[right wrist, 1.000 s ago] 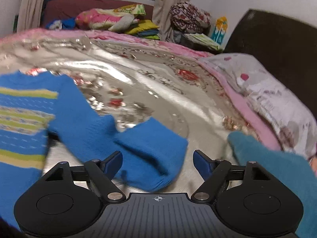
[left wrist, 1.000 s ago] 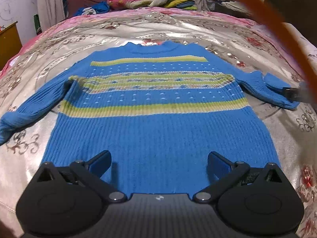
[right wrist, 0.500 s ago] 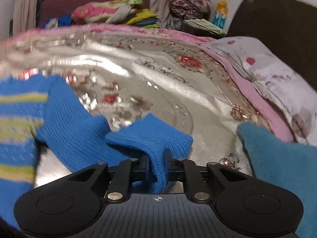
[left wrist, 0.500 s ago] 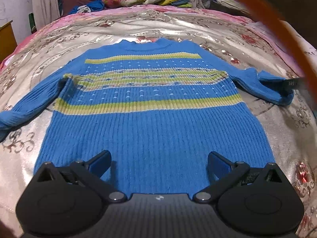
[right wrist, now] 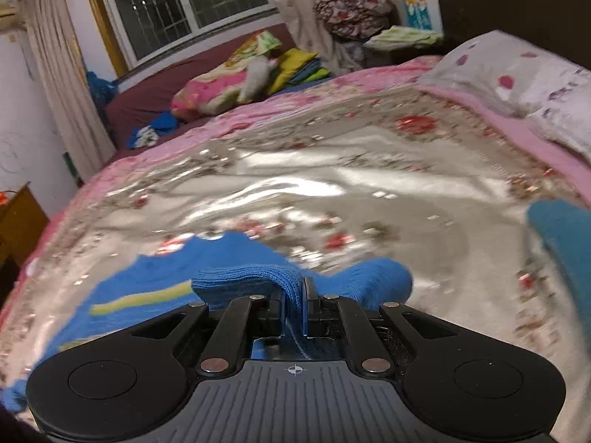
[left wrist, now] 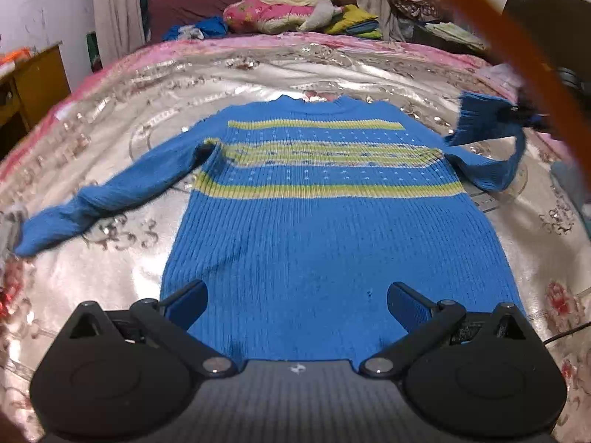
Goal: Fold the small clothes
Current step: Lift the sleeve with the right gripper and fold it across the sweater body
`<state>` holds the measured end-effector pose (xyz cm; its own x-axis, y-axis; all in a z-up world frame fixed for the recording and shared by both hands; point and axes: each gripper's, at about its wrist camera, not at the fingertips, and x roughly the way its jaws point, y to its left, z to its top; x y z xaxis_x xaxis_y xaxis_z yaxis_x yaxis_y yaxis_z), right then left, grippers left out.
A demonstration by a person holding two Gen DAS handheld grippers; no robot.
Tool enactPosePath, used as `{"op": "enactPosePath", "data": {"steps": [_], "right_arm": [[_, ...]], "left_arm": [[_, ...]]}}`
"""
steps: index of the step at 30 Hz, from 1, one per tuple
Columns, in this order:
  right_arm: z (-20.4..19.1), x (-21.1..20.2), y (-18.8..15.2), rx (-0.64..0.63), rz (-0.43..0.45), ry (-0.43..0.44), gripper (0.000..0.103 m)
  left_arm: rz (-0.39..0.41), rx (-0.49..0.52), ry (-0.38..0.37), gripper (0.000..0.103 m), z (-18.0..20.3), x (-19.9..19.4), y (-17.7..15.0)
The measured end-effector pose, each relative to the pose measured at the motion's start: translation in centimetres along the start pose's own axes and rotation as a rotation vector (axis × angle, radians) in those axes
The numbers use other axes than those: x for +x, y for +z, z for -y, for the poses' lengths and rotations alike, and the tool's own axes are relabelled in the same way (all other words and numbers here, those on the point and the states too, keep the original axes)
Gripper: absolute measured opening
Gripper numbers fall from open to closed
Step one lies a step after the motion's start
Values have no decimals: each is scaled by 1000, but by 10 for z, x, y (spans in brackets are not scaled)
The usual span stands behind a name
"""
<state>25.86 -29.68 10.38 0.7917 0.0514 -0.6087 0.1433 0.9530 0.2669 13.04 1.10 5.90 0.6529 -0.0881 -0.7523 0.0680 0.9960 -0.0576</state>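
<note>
A small blue knit sweater (left wrist: 332,229) with yellow-green stripes lies flat on the bed, neck away from me. My left gripper (left wrist: 295,302) is open, its fingers over the hem, holding nothing. My right gripper (right wrist: 294,304) is shut on the sweater's right sleeve cuff (right wrist: 255,277). In the left wrist view that sleeve (left wrist: 484,122) is lifted off the bed at the upper right, with the right gripper blurred beside it. The left sleeve (left wrist: 99,199) lies stretched out to the left.
A shiny silver and pink floral bedspread (left wrist: 295,74) covers the bed. A teal garment (right wrist: 561,243) lies at the right. A pillow (right wrist: 535,74) sits at the far right. Piled bedding (left wrist: 288,14) lies beyond. An orange cable (left wrist: 517,55) crosses the upper right.
My right gripper closed on the right sleeve cuff and raised it off the bed, swinging toward the sweater body. My left gripper stayed open over the hem.
</note>
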Motion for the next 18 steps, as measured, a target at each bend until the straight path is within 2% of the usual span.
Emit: {"op": "enactPosePath", "data": {"steps": [5, 11, 14, 18], "right_arm": [[-53, 19, 10, 43, -27, 50, 7], [-119, 39, 19, 81, 36, 110, 7], [-153, 58, 6, 39, 32, 126, 7], [-193, 98, -33, -97, -82, 153, 7]], "left_arm": [[17, 19, -30, 103, -24, 12, 0], [89, 58, 0, 103, -49, 20, -1], [107, 67, 20, 103, -56, 27, -5], [86, 84, 4, 103, -62, 34, -10]]}}
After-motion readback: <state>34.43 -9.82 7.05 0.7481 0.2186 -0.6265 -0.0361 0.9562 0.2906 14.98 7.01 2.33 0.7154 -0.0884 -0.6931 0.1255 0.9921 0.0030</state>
